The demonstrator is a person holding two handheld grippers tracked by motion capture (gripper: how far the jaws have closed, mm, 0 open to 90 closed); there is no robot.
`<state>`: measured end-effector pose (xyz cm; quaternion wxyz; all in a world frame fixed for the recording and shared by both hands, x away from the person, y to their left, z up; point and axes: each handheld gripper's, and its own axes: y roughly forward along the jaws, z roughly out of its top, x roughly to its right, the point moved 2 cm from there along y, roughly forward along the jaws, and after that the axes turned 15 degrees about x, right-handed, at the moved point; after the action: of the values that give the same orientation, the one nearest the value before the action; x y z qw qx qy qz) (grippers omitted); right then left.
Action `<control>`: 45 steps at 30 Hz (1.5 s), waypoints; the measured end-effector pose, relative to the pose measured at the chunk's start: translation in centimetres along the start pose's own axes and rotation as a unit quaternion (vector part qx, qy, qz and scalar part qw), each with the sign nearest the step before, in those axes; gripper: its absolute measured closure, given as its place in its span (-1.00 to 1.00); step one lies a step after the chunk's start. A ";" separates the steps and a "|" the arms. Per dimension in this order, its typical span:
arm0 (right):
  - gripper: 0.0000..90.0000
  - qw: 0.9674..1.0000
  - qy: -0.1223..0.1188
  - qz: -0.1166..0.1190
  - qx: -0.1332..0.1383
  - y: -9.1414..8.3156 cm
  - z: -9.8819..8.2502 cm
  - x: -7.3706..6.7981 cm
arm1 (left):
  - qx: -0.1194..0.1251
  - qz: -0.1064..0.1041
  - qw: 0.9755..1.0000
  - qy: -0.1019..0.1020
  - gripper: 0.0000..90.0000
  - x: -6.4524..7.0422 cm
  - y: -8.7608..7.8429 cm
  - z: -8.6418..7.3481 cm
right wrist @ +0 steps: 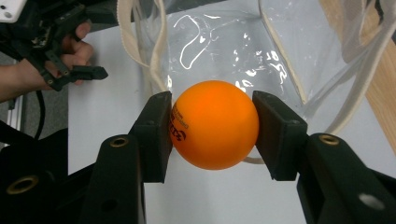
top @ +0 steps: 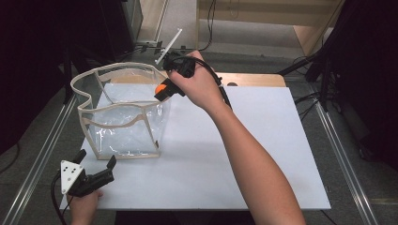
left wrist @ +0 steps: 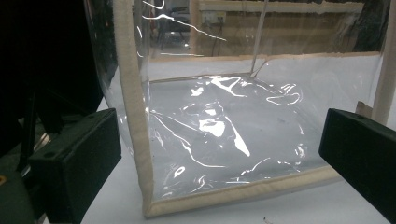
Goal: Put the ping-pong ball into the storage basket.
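An orange ball (right wrist: 215,140) with dark print sits pinched between the two black pads of my right gripper (right wrist: 212,116). In the high view this gripper (top: 163,90) holds the ball (top: 160,88) over the right rim of a clear plastic bag (top: 123,112) with beige trim. The bag stands open and upright on the white board (top: 244,154). My left gripper (top: 97,160) rests low at the board's front left, just short of the bag's near bottom edge. Its jaws stand wide apart, facing the bag's corner (left wrist: 140,140), and nothing touches them.
The white board lies on a wooden table (top: 256,79) between metal rails (top: 340,150). Right of the bag the board is bare. Dark equipment and cables stand beyond the table. The person's right forearm (top: 253,159) crosses the board diagonally.
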<state>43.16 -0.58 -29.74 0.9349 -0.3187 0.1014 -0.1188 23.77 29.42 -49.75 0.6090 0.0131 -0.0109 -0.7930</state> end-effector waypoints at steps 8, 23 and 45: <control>0.06 1.000 0.003 -0.028 0.001 0.3 0.0 0.4 | 0.000 0.000 1.000 0.000 -1.00 0.0 0.0 0.0; -0.14 0.998 0.010 -0.063 -0.007 1.3 -0.1 0.9 | 0.002 -0.001 1.000 -0.003 -1.00 0.0 0.0 0.0; -1.00 0.997 0.017 -0.073 -0.008 -1.0 -3.5 0.1 | 0.001 -0.001 1.000 -0.001 -1.00 -0.1 0.0 0.0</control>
<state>42.19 -3.33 -31.86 0.9190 -0.3311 0.0949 -0.1917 23.82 29.46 -49.74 0.6083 0.0128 -0.0119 -0.7935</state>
